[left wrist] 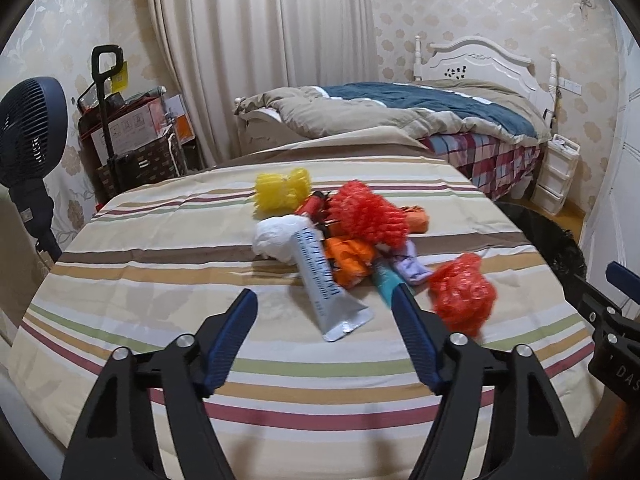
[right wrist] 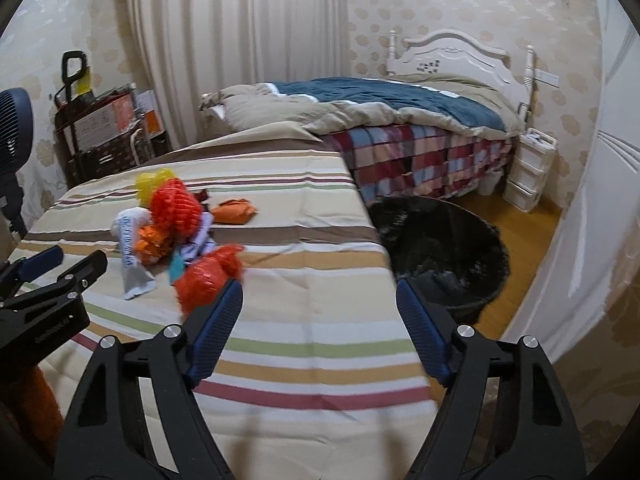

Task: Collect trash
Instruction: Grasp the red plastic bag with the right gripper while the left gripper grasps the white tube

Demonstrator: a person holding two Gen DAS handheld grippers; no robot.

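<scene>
Striped sheet (left wrist: 160, 264): cream ground with brown, tan, green and maroon bands. Trash on it: yellow mesh (left wrist: 283, 191), red mesh (left wrist: 368, 216), orange wrapper (left wrist: 347, 265), white-and-blue tube (left wrist: 324, 284), red bag (left wrist: 464, 292). Far bed: teal-and-beige quilt (right wrist: 360, 106) over a red, blue and maroon checked sheet (right wrist: 420, 156); bin (right wrist: 444, 240) black.

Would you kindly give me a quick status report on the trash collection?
Left gripper open, over toothpaste tube. Right gripper open, empty. Trash pile on striped bedcover; black-lined bin alongside. Nothing blocking.
</scene>
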